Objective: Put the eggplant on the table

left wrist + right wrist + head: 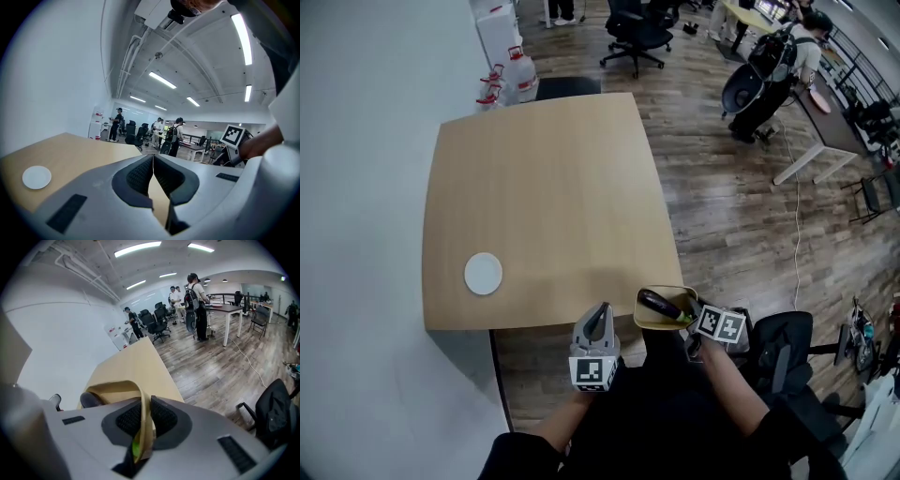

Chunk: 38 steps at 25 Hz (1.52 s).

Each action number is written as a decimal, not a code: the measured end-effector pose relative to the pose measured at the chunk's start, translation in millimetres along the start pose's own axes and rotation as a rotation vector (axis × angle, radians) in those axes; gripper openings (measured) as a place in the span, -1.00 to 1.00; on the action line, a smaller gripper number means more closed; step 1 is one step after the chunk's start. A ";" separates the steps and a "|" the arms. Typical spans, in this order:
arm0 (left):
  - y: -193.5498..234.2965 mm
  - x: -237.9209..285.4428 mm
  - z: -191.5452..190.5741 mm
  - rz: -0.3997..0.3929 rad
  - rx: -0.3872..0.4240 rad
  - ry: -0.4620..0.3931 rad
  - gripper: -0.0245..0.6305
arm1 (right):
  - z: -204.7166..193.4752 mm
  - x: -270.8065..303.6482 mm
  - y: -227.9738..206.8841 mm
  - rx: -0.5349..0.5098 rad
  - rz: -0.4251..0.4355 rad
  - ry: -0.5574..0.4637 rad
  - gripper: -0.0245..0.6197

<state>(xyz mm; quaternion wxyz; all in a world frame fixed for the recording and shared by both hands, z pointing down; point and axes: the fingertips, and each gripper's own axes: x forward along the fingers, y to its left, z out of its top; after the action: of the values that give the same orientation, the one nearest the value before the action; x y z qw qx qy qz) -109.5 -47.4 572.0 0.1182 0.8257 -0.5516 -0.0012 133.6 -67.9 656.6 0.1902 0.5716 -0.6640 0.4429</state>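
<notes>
A dark purple eggplant (661, 306) with a green stem lies in a shallow yellow bowl (648, 322) held at the near edge of the wooden table (544, 187). My right gripper (690, 317) is shut on the bowl's right rim. In the right gripper view the rim (117, 387) passes between the pads of my right gripper (146, 401), and the eggplant's dark end (91, 399) shows at the left. My left gripper (601, 309) hovers just left of the bowl at the table's edge. It is shut and holds nothing, its pads meeting in the left gripper view (153, 157).
A small white dish (483, 274) sits near the table's front left corner. Water bottles (517, 77) stand on the floor beyond the far left corner. A black chair (787, 352) is close on my right. Office chairs, desks and people fill the back right.
</notes>
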 end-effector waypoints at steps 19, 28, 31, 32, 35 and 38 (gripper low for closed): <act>12.5 134.7 17.2 0.061 0.097 0.064 -0.87 | 166.9 178.3 25.8 -0.149 0.098 0.033 -0.65; 26.4 202.8 -8.1 0.236 -0.005 0.143 -0.87 | 225.9 283.6 48.6 -0.276 0.169 0.132 -0.65; 28.1 213.5 -11.7 0.278 -0.019 0.161 -0.87 | 237.9 317.9 53.8 -0.330 0.181 0.173 -0.65; 30.0 214.9 -13.3 0.294 -0.022 0.167 -0.87 | 241.4 328.8 56.4 -0.350 0.184 0.184 -0.65; 39.8 216.9 -14.7 0.349 -0.039 0.187 -0.87 | 249.3 361.8 68.1 -0.400 0.189 0.218 -0.65; 46.0 218.1 -19.9 0.404 -0.075 0.187 -0.87 | 250.4 392.0 73.9 -0.429 0.189 0.253 -0.65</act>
<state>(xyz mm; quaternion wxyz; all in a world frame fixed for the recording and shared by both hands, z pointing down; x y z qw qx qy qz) -63.4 -259.0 628.4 0.1975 0.6898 -0.6921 0.0784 21.1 -504.5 792.7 0.3463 0.3936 -0.7641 0.3760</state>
